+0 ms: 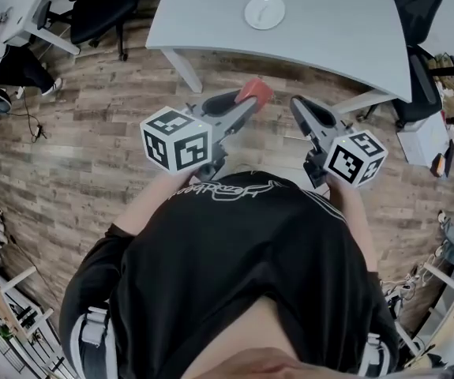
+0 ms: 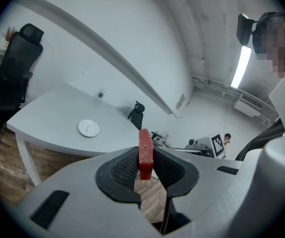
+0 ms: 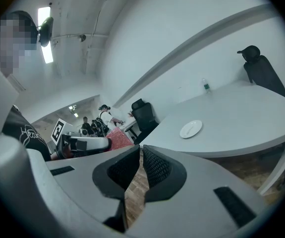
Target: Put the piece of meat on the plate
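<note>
Red meat [image 2: 145, 150] sits clamped in the left gripper [image 2: 145, 165]; right gripper [image 3: 139, 163] closed, empty. Plate [image 1: 264, 11] on the bench [image 1: 345, 30] is well ahead: delivery remains.

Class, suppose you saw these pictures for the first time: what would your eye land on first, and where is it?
The red piece of meat stands out, clamped upright in the left gripper above the wooden floor. Next, the white plate lies on the grey table ahead. The right gripper, alongside, holds nothing.
</note>
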